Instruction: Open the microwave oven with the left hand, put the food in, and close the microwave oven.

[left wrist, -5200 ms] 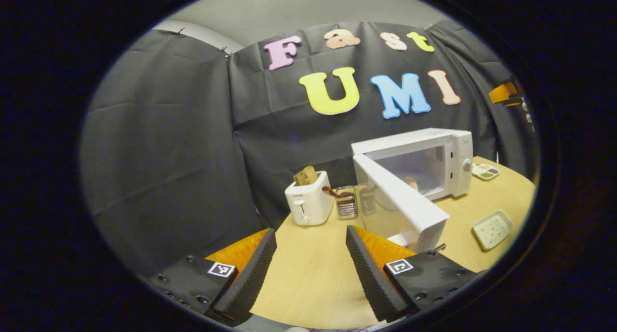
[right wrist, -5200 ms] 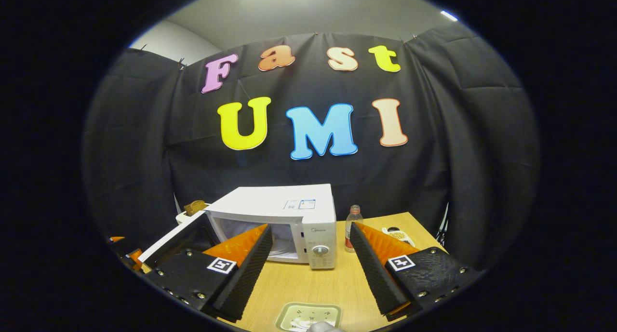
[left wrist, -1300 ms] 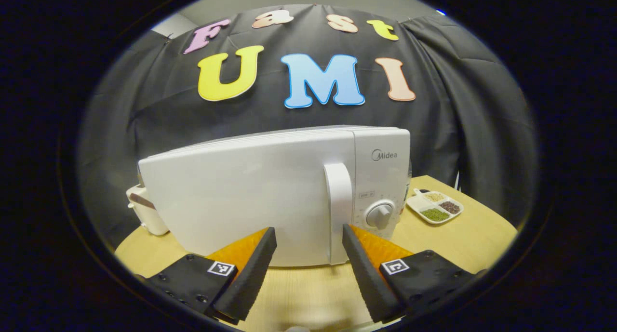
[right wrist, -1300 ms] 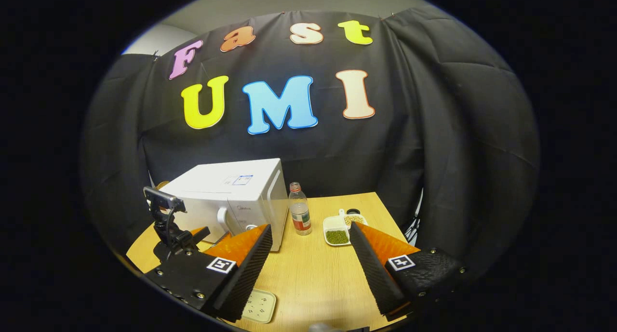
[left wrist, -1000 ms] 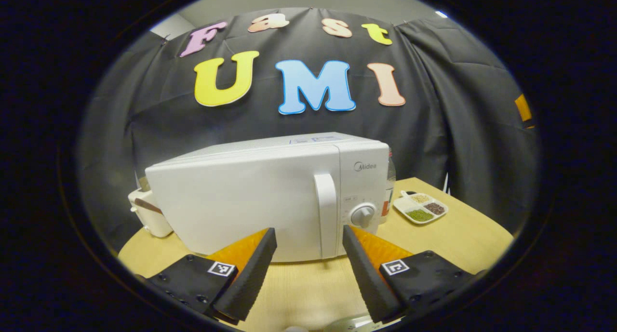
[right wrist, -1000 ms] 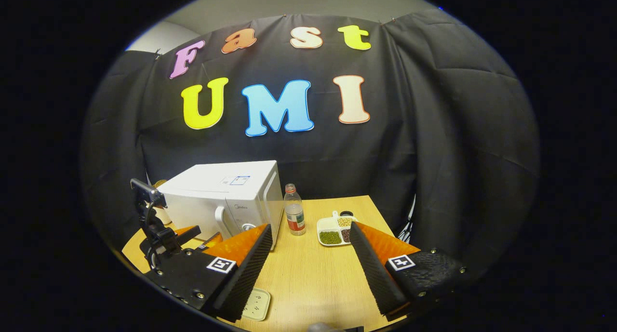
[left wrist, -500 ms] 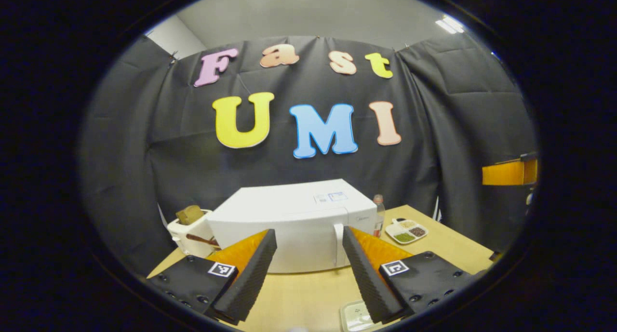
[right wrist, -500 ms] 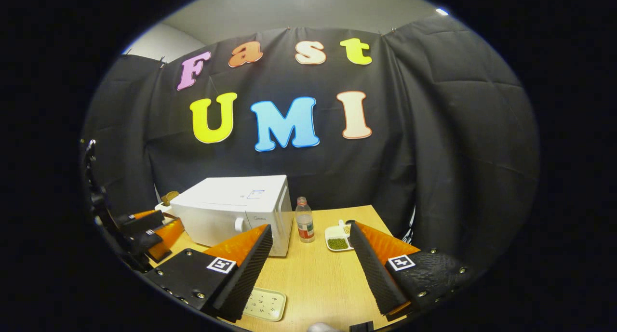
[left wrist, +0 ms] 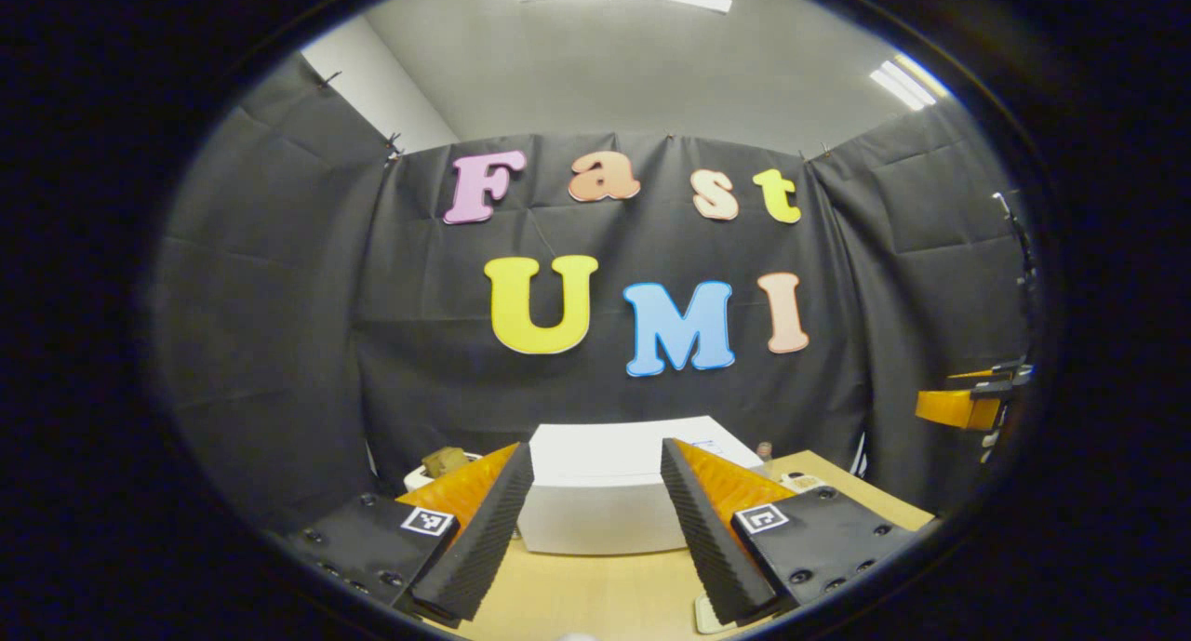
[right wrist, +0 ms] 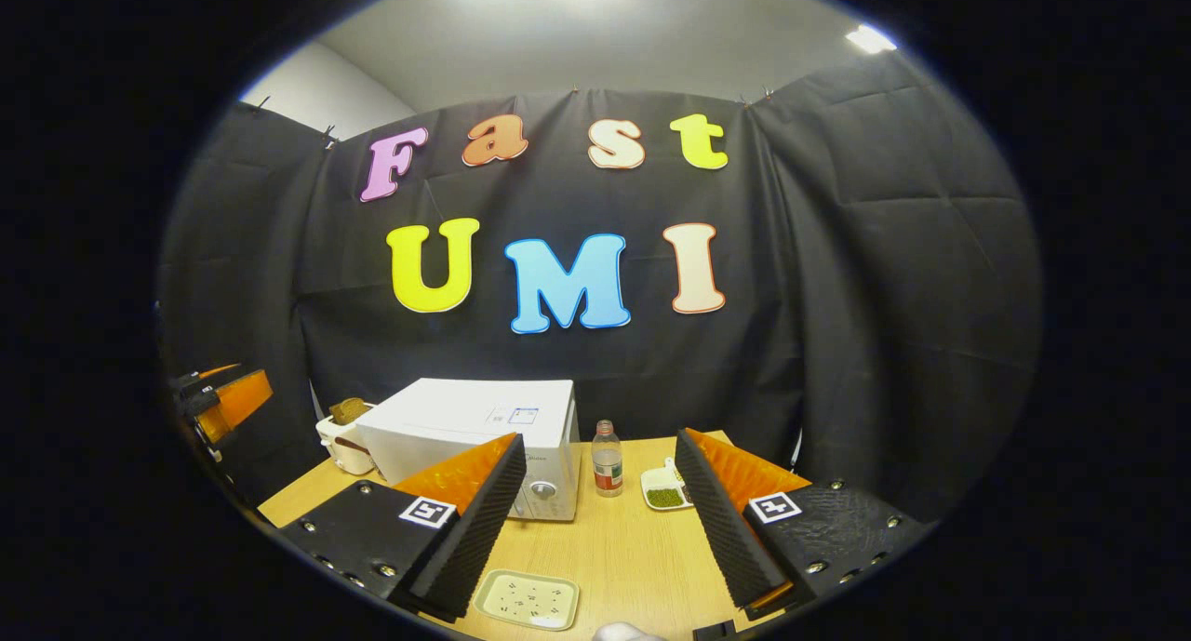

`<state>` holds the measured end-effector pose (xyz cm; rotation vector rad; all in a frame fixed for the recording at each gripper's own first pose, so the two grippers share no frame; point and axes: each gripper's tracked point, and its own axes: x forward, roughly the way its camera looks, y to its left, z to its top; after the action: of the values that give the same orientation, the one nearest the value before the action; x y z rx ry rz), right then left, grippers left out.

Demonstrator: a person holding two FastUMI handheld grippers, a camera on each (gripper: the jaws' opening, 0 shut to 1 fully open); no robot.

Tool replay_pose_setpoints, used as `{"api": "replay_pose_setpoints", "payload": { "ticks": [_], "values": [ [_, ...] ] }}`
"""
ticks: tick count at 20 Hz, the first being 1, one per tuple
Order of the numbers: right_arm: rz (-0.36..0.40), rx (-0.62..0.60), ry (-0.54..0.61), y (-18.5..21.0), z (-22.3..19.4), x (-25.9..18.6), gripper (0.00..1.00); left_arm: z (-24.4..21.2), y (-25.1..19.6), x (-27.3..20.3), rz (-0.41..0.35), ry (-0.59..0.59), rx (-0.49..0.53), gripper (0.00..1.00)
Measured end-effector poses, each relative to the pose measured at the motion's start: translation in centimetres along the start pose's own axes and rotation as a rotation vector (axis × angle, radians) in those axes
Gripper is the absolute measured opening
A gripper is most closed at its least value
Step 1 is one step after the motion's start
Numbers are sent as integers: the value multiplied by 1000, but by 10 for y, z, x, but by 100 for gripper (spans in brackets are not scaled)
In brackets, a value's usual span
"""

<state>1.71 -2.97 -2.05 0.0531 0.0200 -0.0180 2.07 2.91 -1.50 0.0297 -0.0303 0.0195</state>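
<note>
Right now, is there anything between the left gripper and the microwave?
Nothing visible. In the left gripper view the left gripper is open and empty, and only bare table lies between its fingers and the microwave. The toaster stands off to the microwave's side, out of that line.

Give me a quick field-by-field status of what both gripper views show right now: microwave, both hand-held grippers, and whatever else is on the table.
microwave: white, on the table, door appears closed
left hand-held gripper: open, empty, raised, clear of the microwave
right hand-held gripper: open, empty, above the table
table: light wood
toaster: left of the microwave, bread in the slot
bottle: upright, right of the microwave
divided dish: right of the bottle, green contents
pale tray: near table edge
</note>
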Motion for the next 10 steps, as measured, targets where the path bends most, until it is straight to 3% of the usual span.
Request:
{"api": "replay_pose_setpoints", "payload": {
  "ticks": [10],
  "values": [
    [5,-9,-39,17,12,-16,98,14,15,-14,10,-7,-17,93]
  ]
}}
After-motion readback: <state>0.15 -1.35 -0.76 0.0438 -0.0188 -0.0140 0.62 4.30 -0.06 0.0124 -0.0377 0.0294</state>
